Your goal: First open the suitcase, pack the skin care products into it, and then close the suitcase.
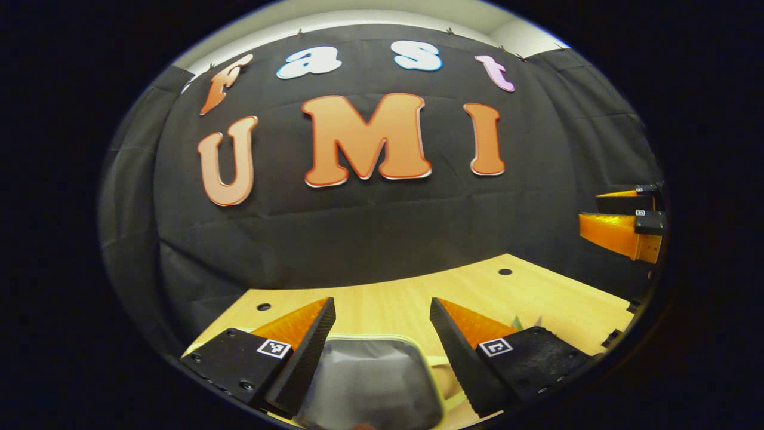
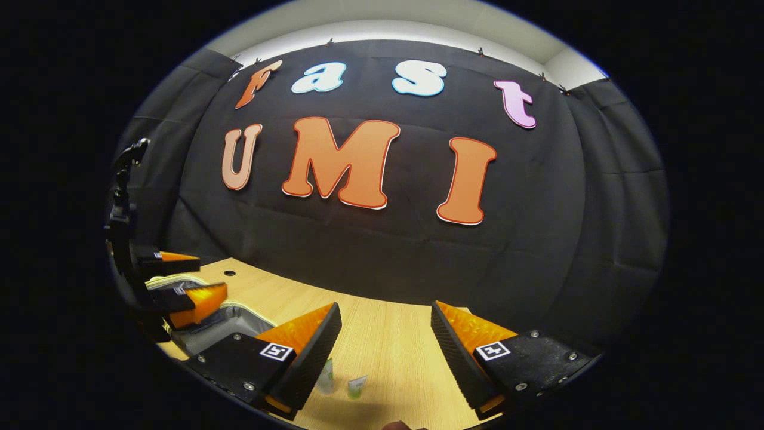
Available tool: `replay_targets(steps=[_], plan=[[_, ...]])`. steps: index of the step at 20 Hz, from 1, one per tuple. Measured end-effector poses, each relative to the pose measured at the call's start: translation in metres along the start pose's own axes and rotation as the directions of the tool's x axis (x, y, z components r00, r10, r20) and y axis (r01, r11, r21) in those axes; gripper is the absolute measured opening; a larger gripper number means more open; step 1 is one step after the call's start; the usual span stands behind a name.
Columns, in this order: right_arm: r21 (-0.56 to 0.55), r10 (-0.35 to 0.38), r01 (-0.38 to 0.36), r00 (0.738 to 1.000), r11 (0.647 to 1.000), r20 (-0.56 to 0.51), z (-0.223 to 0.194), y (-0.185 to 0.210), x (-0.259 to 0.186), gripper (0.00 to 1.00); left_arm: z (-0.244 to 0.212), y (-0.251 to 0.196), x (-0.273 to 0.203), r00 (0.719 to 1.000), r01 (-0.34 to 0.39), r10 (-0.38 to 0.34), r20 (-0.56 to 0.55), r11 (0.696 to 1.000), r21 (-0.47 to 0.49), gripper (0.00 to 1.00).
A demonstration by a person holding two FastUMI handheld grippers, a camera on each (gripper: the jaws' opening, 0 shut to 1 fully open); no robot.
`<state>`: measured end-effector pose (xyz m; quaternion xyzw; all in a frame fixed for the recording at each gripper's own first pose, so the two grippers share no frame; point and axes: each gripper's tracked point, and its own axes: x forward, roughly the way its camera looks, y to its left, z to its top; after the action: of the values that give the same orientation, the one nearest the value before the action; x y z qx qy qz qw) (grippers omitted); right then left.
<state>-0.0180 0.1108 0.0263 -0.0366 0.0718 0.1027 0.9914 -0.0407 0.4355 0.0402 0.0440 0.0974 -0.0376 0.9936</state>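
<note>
My left gripper hovers, jaws apart, above the open grey-lined suitcase. My right gripper, jaws apart, should descend squarely over the small green-and-white tubes.

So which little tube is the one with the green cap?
Start at the light wooden table in the right gripper view. Near its front edge, between the right gripper's open fingers, stand two small pale tubes. The right-hand tube has the green cap; its neighbour is partly hidden by a finger.
</note>
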Motion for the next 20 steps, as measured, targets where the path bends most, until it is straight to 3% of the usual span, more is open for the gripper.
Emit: replay_targets(steps=[8,16,20], plan=[[-0.033,-0.001,0.0,1.0,0.999,-0.02,-0.011,-0.043,-0.014,0.95,-0.056,-0.123,0.013,0.979,0.188,-0.184,-0.088,0.981,0.038,0.98],[-0.059,0.015,-0.016,1.0,0.998,-0.025,-0.011,-0.068,-0.017,0.96,-0.154,-0.171,0.051,0.942,0.219,-0.2,-0.269,0.975,0.044,0.96],[-0.075,0.012,-0.014,1.0,0.997,-0.028,-0.013,-0.079,-0.018,0.95,-0.172,-0.187,0.073,0.928,0.239,-0.216,-0.304,0.97,0.039,0.73]])
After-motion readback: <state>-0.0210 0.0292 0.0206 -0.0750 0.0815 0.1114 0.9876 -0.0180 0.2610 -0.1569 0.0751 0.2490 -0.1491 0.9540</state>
